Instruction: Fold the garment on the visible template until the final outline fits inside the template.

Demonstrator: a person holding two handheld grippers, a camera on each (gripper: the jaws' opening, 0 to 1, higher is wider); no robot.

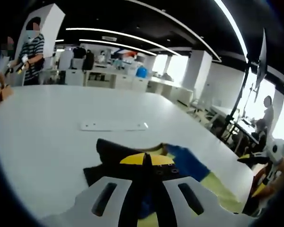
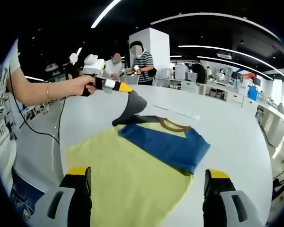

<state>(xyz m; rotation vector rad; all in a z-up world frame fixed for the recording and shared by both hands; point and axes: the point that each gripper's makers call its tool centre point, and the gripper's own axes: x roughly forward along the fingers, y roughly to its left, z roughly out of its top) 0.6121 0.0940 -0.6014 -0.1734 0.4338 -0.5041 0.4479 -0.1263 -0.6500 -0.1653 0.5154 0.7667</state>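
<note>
In the left gripper view, the left hand-held gripper point(image 1: 146, 158) rises from the bottom with its yellow-tipped jaws pressed together on a dark fold of the garment point(image 1: 189, 165), lifting that dark part above the white tabletop point(image 1: 42, 137). The garment's blue and yellow panels spread to the right of the jaws and lie near the tabletop's right edge, where the surface falls away toward chairs and stands. To the left and ahead the tabletop is bare and wide, with a flat white strip point(image 1: 114, 126) lying well beyond the garment. A person in a striped shirt point(image 1: 32, 54) stands at the far left edge. In the right gripper view, the right hand-held gripper point(image 2: 146, 184) has its two yellow-tipped jaws spread wide apart, low over the near yellow part of the garment point(image 2: 132, 175), holding nothing. The garment lies flat across the middle of the tabletop point(image 2: 236, 137), with a blue panel folded over the yellow and a brown neckline at the far side. Open white surface runs to the right and beyond; the tabletop's near left edge curves close to the yellow cloth. From the left, a bare arm reaches in level, its hand point(image 2: 83, 85) wrapped around the left hand-held gripper point(image 2: 125, 88), whose tip pinches a dark grey sleeve point(image 2: 132, 108) pulled up off the tabletop. A cable point(image 2: 33, 123) hangs below that arm.
</note>
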